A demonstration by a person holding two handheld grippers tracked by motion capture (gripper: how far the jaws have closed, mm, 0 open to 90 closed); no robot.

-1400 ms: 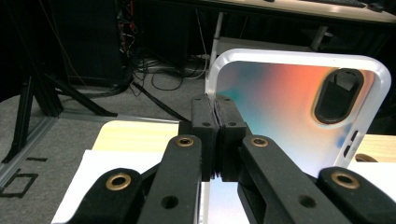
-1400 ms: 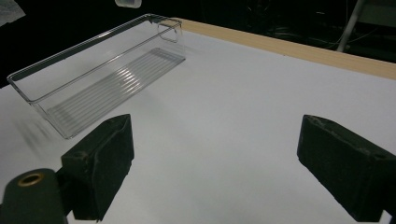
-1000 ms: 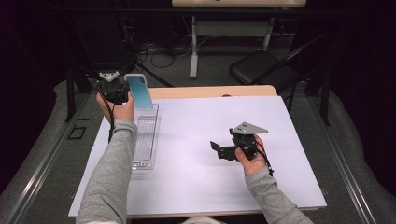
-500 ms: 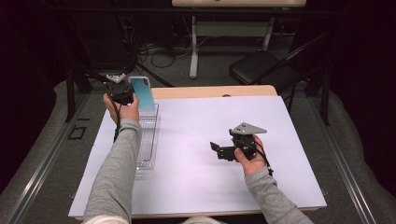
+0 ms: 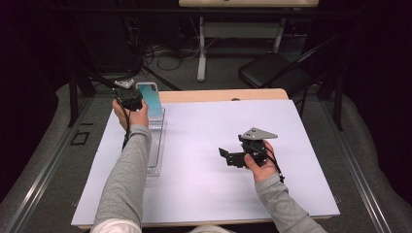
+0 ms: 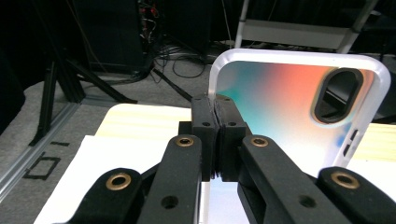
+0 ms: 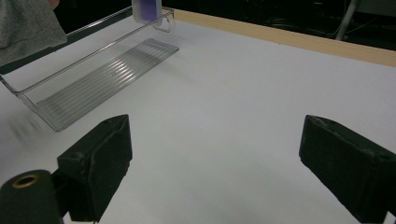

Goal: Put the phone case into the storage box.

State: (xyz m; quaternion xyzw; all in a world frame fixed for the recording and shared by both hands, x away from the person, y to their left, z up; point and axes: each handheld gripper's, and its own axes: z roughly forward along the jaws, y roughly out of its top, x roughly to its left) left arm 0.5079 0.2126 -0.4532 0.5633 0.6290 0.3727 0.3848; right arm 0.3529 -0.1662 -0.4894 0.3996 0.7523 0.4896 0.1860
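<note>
Left gripper: held in the person's left hand at the far left corner of the table, above the far end of the clear tray.
Left gripper fingers: pressed together, pinching one long edge of the phone case; the two pads meet with the rim clamped between them.
Phone case: white-rimmed, back printed in a teal-to-orange gradient, oval camera cut-out near one end. Held upright and a little tilted, its printed back towards the gripper's camera.
Phone case position: over the far end of the tray, lower end dipping towards the tray wall; from the high view it is hard to tell whether it touches the tray, possibly just clear of it.
Clear tray: long, narrow, transparent, ribbed floor, lying lengthwise along the left side of the white sheet.
Right gripper: in the person's right hand, resting low over the middle of the sheet, well apart from tray and case, pointing left.
Right gripper fingers: spread wide, nothing between them, bare sheet below.
Table: wooden edge visible at the far side, covered by a white sheet.
Sleeves: grey, on both forearms.
</note>
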